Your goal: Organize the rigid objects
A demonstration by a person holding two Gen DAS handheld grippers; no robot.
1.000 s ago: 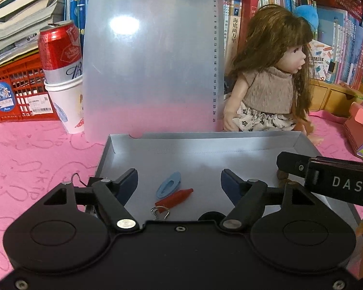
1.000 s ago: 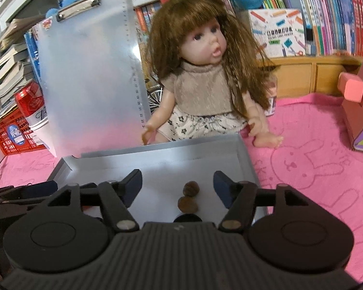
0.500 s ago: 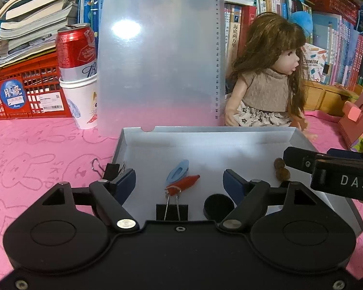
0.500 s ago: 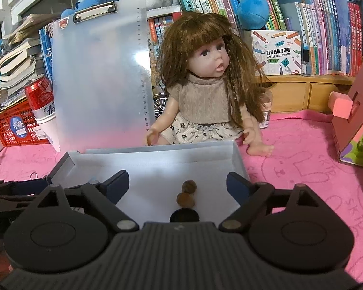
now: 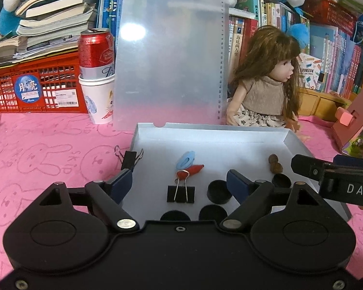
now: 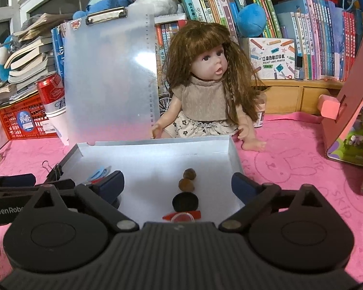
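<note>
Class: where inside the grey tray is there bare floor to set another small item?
Bare: the tray's far half, up to its back wall, and the strip between the red piece and the nuts. Crowded: the near edge with black discs and binder clip.

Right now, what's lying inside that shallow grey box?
Inside the shallow grey box: a black binder clip, a light blue oval clip, a red pointed piece, two brown nuts and several black round discs. The gripper bodies cover the box's near edge.

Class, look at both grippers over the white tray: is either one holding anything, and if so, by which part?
Nothing is held. The left gripper and right gripper have just been opening, and both stand open and empty over the white tray.
</note>
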